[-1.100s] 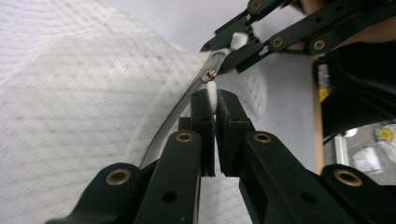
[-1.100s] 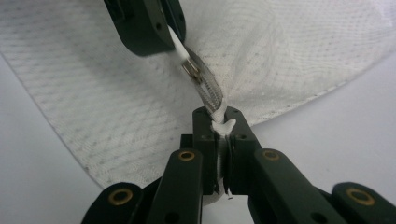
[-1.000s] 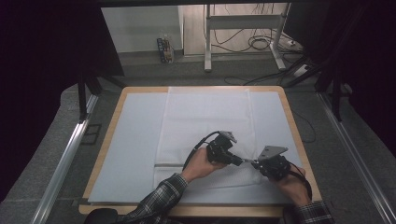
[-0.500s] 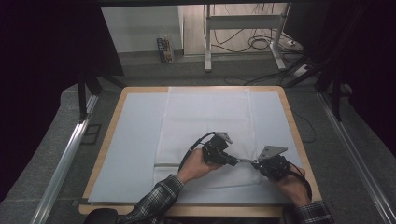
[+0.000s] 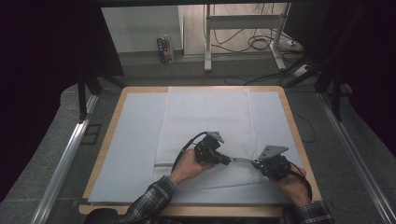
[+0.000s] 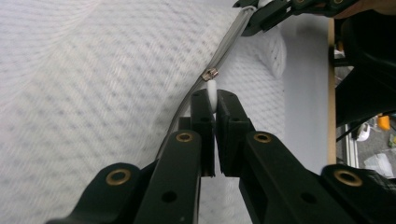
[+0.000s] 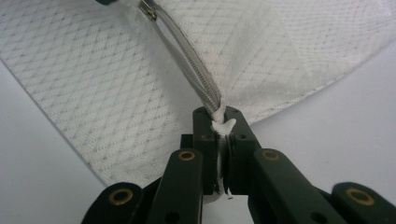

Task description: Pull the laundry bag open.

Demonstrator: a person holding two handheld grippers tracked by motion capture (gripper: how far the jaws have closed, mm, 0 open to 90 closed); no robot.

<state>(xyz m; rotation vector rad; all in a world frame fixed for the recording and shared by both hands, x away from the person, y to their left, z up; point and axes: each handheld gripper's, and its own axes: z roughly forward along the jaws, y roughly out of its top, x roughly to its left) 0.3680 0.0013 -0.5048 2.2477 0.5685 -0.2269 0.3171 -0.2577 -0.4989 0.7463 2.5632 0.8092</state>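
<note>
A tabletop (image 5: 140,126) with a wooden rim is covered by a pale sheet. A white mesh bag (image 5: 205,121) is laid flat along its middle, the near end toward the person. Across that near end a grey zipper (image 7: 189,58) is stretched taut between the two tools, raised slightly off the cloth. The right gripper (image 7: 219,122) is seen with fingers pressed together on the bunched white fabric at the zipper's end, apparently as an anchor, so the track is kept straight. The left gripper (image 6: 212,103) is seen with fingers pinching a small white pull tab (image 6: 212,91), just behind the metal slider (image 6: 209,74). The slider is judged ready to be drawn along the tensioned track; opening or closing cannot be told.
</note>
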